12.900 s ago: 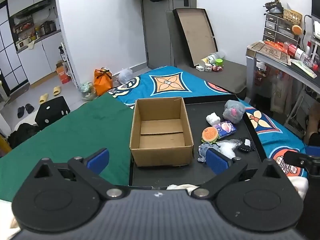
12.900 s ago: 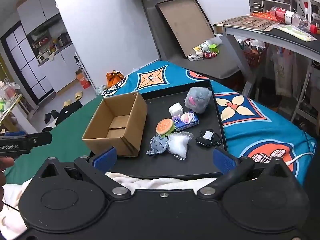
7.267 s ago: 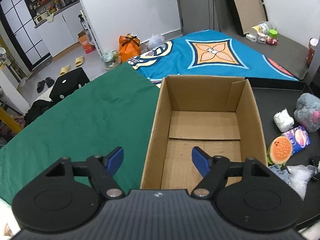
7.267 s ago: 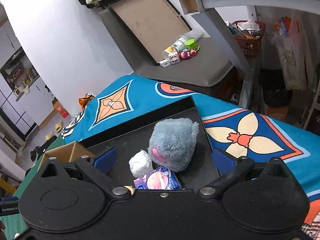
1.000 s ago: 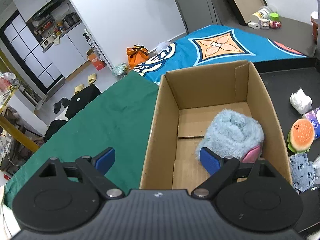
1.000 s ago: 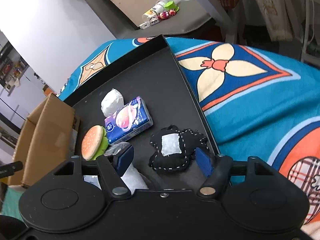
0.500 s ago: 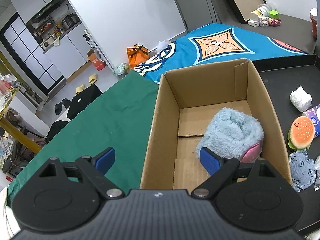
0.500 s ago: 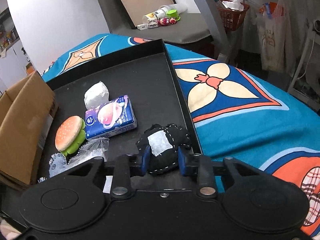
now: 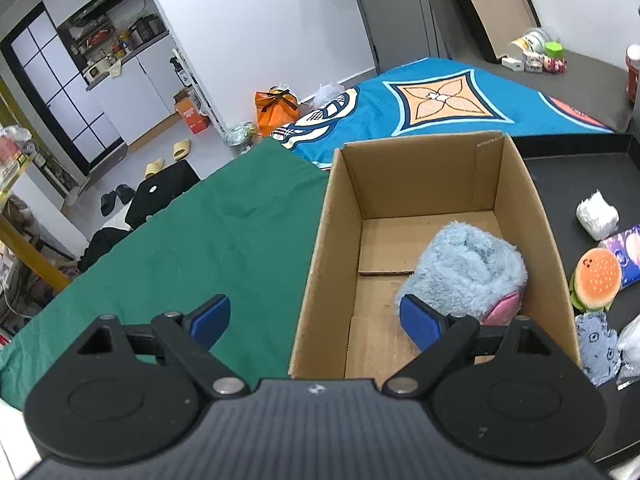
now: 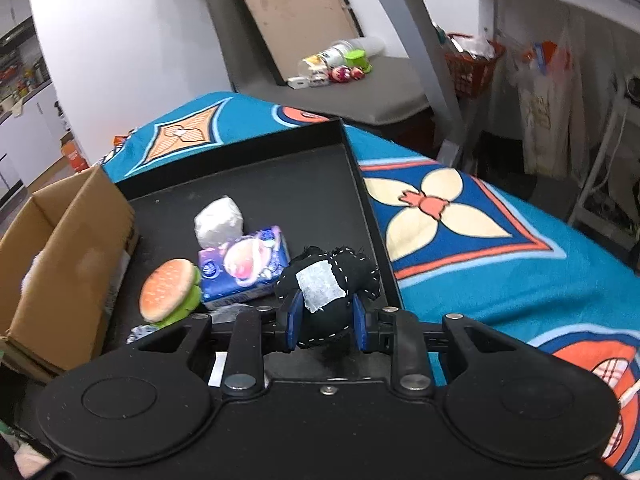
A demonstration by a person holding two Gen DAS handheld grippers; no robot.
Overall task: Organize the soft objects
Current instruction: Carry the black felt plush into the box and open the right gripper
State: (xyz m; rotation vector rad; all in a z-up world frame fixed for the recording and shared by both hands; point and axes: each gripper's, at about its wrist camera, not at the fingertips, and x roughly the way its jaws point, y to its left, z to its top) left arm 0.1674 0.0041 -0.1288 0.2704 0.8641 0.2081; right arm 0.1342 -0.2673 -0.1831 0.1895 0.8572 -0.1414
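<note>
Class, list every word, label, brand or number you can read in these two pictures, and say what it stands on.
None can be read.
Purple tissue pack: printing too blurred.
White patch on the black stuffed toy: blank.
Orange box on the floor: markings too small.

Left gripper [image 9: 314, 326] jaws spread wide, empty. Left finger pad [image 9: 210, 318] over green cloth [image 9: 192, 248]; right finger pad [image 9: 418, 322] inside cardboard box [image 9: 320, 248], box's near-left wall between the fingers. Fluffy blue plush [image 9: 466, 270] in box, touching right pad, just ahead of it. Right of right finger, outside box on black tray [image 9: 560, 176]: burger toy [image 9: 596, 280], white wad [image 9: 598, 216], blue-grey fabric piece [image 9: 598, 346].
</note>
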